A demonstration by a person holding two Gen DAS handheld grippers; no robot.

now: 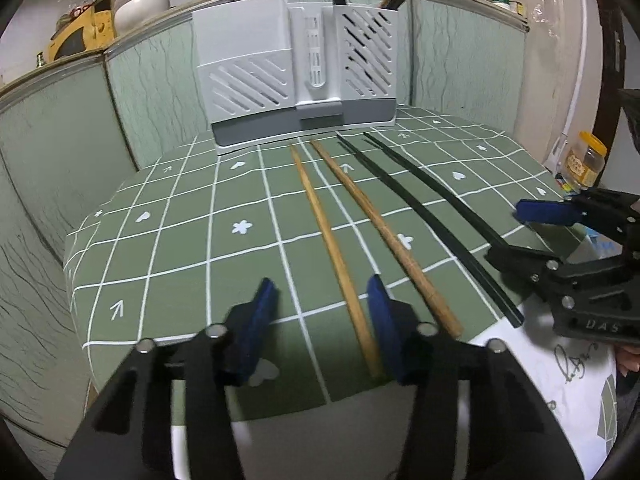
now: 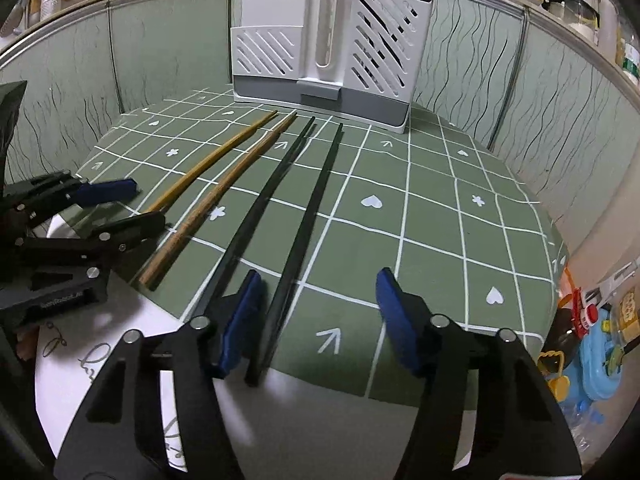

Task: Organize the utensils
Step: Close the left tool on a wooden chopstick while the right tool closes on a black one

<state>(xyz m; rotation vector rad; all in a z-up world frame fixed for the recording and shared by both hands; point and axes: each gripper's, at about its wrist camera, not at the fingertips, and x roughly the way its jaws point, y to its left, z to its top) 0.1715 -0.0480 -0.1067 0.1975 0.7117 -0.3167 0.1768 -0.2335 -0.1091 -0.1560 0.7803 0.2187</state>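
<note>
Wooden brown chopsticks (image 1: 332, 236) and slim black plastic chopsticks (image 2: 296, 224) lie mid-frame below the white slotted holder (image 1: 296, 76) — both tongs, left gripper (image 1: 322, 322) and right gripper (image 2: 318, 320), gape empty; thin sticks may roll or slip off-centre.

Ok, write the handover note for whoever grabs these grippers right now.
Left gripper: open, empty, low over the near end of the left wooden chopstick.
Right gripper: open, empty, around the near end of the right black chopstick.
On the cloth: two wooden, two black chopsticks, side by side, tips toward the holder.
Done: some chopsticks already stand in the holder's right compartment.
Left: the four on the cloth.
</note>
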